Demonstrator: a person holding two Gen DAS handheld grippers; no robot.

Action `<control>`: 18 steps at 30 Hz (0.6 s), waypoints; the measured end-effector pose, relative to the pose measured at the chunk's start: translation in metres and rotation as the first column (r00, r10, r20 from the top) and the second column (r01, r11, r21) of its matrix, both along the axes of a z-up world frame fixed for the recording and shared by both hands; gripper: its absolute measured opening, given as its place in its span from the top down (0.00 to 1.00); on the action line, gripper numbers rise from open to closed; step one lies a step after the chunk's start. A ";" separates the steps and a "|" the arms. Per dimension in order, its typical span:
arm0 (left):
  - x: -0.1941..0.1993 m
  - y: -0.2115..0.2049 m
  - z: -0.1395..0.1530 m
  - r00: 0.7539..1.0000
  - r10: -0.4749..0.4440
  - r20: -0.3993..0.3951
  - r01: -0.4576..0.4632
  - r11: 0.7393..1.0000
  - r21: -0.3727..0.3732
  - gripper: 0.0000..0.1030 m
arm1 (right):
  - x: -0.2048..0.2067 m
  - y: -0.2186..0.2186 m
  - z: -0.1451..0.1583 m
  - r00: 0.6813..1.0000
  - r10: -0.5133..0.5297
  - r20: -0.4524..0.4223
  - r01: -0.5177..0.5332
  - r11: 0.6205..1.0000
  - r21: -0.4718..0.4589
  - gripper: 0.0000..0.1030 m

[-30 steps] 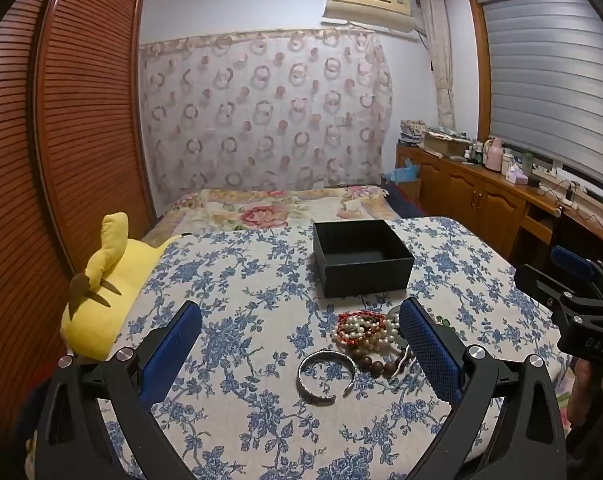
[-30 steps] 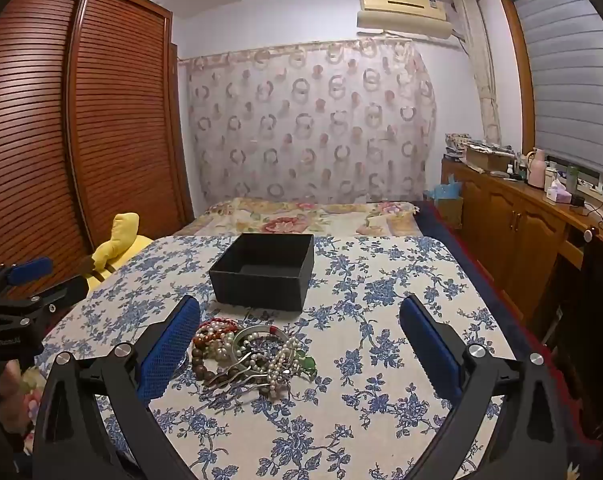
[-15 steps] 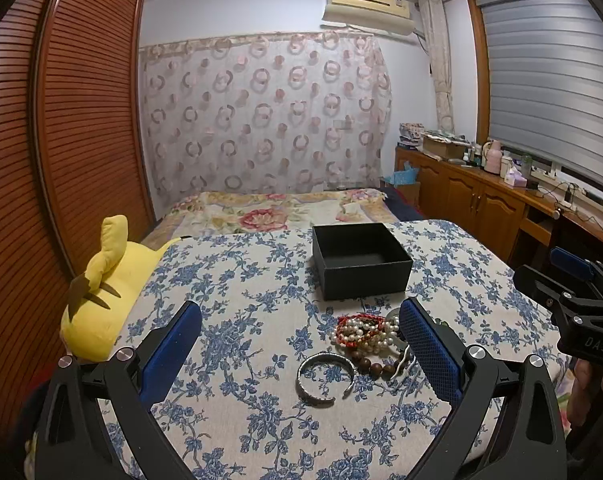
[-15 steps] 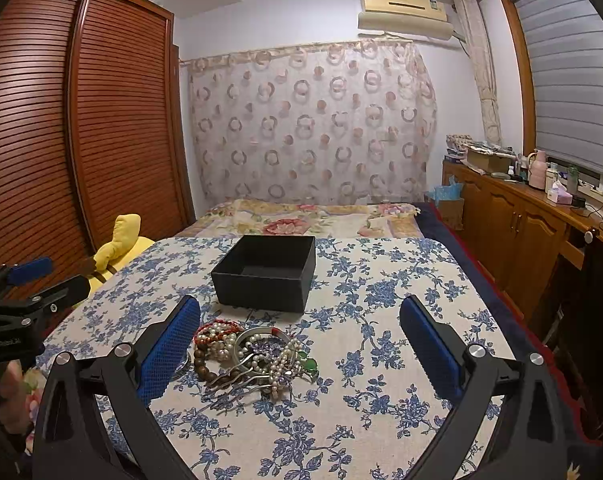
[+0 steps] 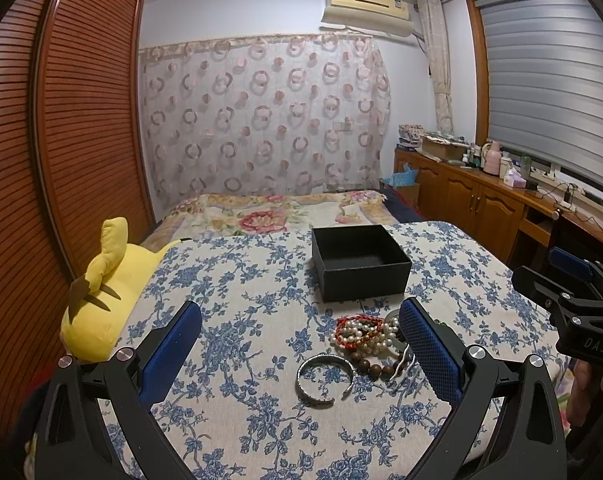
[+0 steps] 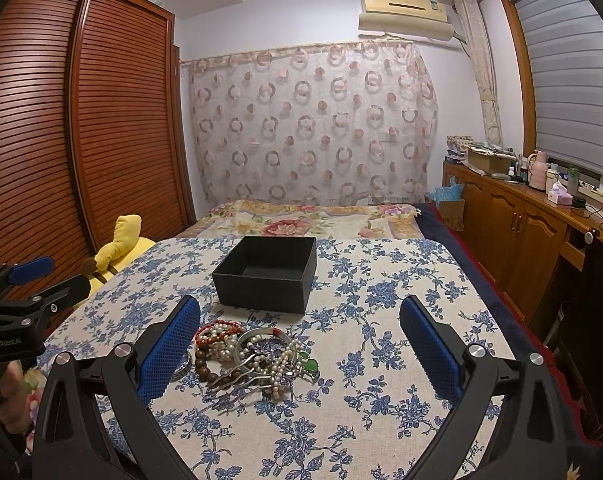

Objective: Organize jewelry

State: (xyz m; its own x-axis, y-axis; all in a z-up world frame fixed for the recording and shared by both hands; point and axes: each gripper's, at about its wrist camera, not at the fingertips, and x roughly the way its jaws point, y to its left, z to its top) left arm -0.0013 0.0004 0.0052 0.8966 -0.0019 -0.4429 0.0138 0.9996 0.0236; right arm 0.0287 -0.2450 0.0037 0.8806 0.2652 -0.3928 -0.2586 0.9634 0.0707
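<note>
Black box [image 5: 359, 262] on floral cloth [image 5: 237, 320], jewelry heap [image 6: 247, 354] just before it; silver bangle [image 5: 325, 376] beside heap. Yellow plush [image 5: 101, 292] at cloth's left edge. Left gripper [image 5: 299, 346] and right gripper [image 6: 299, 344] both spread wide, holding nothing. Layout unchanged from earlier frames.

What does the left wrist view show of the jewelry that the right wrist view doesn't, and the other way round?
Only the left wrist view shows the silver cuff bangle whole, lying apart from the pile, nearest the left tool. Only the right wrist view shows the metal hair comb, green bead and silver bangle in the tangle, left of the right tool. Both show the empty black box, pearl strands, brown bead bracelet and floral cloth.
</note>
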 end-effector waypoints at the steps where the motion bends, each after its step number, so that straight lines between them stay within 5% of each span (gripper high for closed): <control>1: 0.000 0.000 0.001 1.000 0.001 0.000 -0.001 1.000 0.000 0.07 | 0.000 0.000 0.000 1.000 -0.001 0.001 0.001 1.000 -0.001 0.02; 18: -0.001 -0.002 0.014 1.000 0.001 0.011 -0.001 1.000 0.001 0.07 | -0.001 0.002 0.003 1.000 -0.003 0.004 0.003 1.000 0.001 0.02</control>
